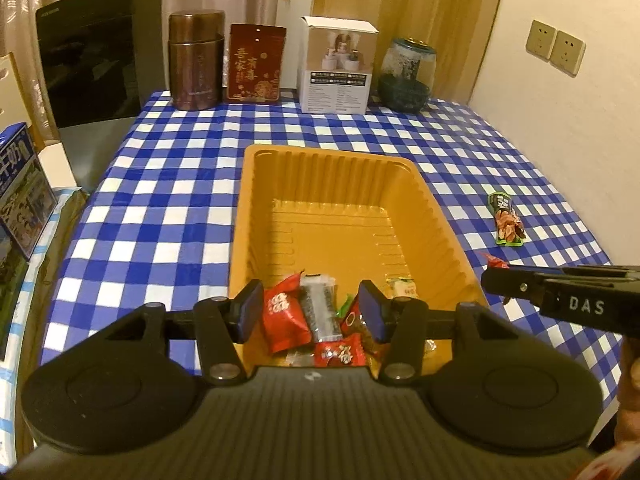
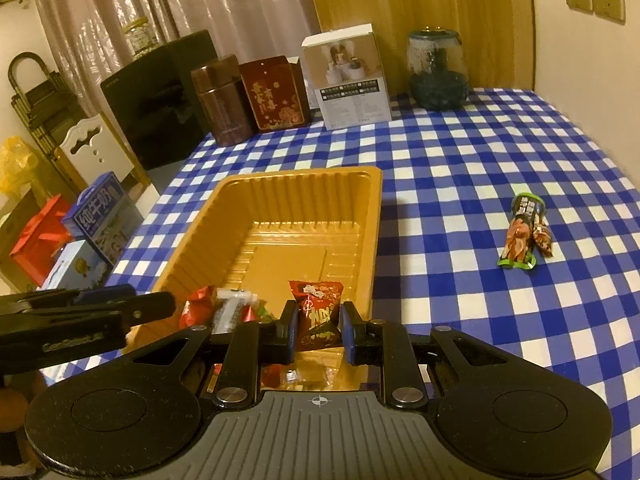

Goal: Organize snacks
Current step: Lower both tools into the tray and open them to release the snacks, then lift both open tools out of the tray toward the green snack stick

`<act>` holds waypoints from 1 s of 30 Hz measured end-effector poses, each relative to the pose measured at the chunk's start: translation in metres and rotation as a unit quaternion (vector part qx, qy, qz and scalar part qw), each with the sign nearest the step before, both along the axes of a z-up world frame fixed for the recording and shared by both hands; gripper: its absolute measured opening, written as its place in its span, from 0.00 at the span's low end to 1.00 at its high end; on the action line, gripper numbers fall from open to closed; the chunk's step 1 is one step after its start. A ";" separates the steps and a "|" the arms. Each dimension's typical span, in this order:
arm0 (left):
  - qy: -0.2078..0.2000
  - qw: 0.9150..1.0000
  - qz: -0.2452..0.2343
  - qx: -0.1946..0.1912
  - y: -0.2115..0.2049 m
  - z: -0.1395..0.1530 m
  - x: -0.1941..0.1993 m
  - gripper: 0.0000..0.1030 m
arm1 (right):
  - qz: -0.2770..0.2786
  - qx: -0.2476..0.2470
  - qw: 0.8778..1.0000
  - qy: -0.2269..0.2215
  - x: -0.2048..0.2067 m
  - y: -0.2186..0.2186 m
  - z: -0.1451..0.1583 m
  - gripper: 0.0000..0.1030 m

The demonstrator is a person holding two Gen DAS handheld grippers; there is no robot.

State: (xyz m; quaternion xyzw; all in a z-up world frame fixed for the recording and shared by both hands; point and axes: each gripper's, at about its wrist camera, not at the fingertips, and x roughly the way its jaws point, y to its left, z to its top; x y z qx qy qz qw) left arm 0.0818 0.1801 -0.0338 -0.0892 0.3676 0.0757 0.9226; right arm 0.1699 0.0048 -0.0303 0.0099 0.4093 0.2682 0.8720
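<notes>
Several wrapped snacks [image 1: 320, 320] lie in the ribbed orange plastic tray [image 1: 416, 200]; left claw [image 1: 310, 314] gapes empty, right claw [image 2: 318, 330] grips a dark-red packet [image 2: 316, 312]; two green-ended packets [image 2: 524, 236] remain on the checked bench [image 2: 480, 160].

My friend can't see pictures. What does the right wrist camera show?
The right claw is shut on a dark red snack packet over the near end of an orange tray that already holds a few wrapped snacks. The tray sits on a blue-and-white checked tablecloth, and a green snack packet lies to its right.

- cream wall [image 1: 560, 128] on the right, two sockets [image 1: 554, 46]
- sheer curtains [image 2: 200, 4] behind, warm dim light
- blue-white checked tablecloth [image 1: 180, 184]
</notes>
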 end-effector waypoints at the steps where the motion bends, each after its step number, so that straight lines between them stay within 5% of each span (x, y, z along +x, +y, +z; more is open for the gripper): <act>1: -0.001 1.000 0.003 -0.003 0.001 0.001 -0.003 0.47 | 0.001 0.001 1.000 0.001 0.000 0.001 0.000 0.22; 11: -0.002 1.000 0.014 -0.015 0.008 0.002 -0.014 0.47 | 0.022 0.022 1.000 0.001 0.003 0.015 0.001 0.23; 15: -0.002 1.000 0.018 -0.017 0.010 0.002 -0.016 0.47 | 0.009 0.032 0.999 -0.001 0.005 0.010 0.002 0.50; 30: -0.007 1.000 0.004 -0.024 -0.013 0.009 -0.026 0.48 | -0.065 0.020 0.998 0.018 -0.019 -0.051 0.007 0.50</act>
